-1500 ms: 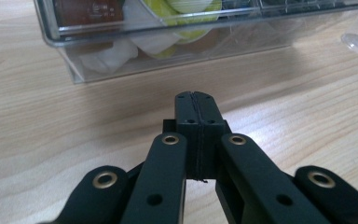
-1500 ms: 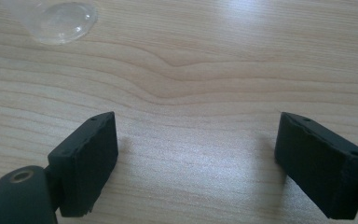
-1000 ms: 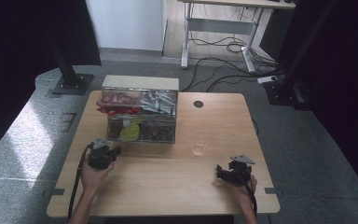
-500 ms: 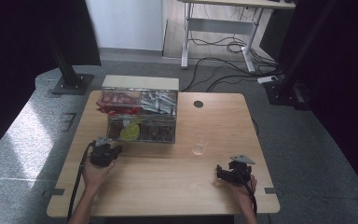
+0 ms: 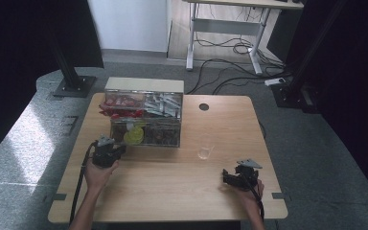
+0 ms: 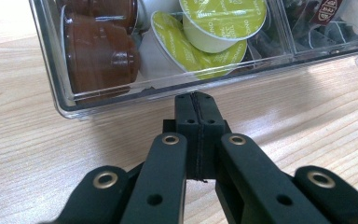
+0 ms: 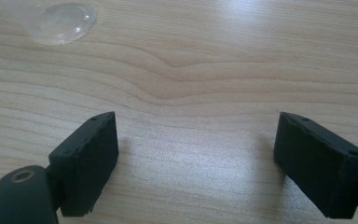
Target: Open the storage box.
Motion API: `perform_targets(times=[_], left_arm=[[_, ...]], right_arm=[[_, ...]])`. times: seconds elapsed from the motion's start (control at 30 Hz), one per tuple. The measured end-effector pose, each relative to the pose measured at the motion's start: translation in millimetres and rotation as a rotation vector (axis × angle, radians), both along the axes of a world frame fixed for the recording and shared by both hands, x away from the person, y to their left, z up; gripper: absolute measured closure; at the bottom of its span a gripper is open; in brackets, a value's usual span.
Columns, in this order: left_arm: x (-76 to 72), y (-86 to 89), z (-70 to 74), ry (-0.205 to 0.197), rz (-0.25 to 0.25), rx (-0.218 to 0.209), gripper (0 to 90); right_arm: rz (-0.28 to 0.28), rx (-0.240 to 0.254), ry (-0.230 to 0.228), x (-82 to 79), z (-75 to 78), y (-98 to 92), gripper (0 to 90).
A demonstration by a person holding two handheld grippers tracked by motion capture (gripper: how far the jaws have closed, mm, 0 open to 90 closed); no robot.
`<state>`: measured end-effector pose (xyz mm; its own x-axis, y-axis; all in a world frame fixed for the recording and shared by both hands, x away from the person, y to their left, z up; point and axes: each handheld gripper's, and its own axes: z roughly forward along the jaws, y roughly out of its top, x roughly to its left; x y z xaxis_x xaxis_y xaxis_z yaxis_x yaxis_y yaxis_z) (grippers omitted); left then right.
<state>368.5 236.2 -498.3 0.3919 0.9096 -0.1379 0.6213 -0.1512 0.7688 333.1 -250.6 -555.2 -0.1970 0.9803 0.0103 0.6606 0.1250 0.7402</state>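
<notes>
A clear plastic organiser box [image 5: 146,122] stands on the wooden table [image 5: 172,177], holding coffee capsules and sachets. My left gripper [image 5: 116,149] rests just in front of its near left corner; in the left gripper view its jaws are pressed together with nothing between them [image 6: 196,105], tips a short way from the box wall [image 6: 121,95]. Behind that wall lie brown capsules [image 6: 98,51] and yellow-green lidded capsules [image 6: 223,18]. My right gripper [image 5: 229,177] sits near the table's front right, jaws wide apart over bare wood [image 7: 196,154]. A clear glass [image 5: 205,146] stands between the box and it.
The glass's base [image 7: 58,18] lies ahead and to the left in the right gripper view. A round cable hole [image 5: 203,107] sits at the table's back. Cables trail from both grippers toward the front edge. A desk frame and floor cables lie beyond the table.
The left gripper has crept slightly toward the box's near left corner. The right gripper has stayed put.
</notes>
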Motion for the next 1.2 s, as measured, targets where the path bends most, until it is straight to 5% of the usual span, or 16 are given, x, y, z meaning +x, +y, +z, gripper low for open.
perform_targets(times=[0.4,0.53,1.2], left_arm=[[-3.9,-0.9,4.0,-0.008,0.01,0.011,90.0],[-8.2,0.7,11.5,-0.045,0.018,-0.005,90.0],[-11.7,4.6,25.6,-0.093,0.025,-0.028,90.0]], right_arm=[[0.001,0.0,0.0,0.1,0.0,-0.1,14.0],[0.001,0.001,0.0,0.0,0.0,0.0,14.0],[0.002,0.001,-0.002,-0.6,0.0,-0.6,14.9]])
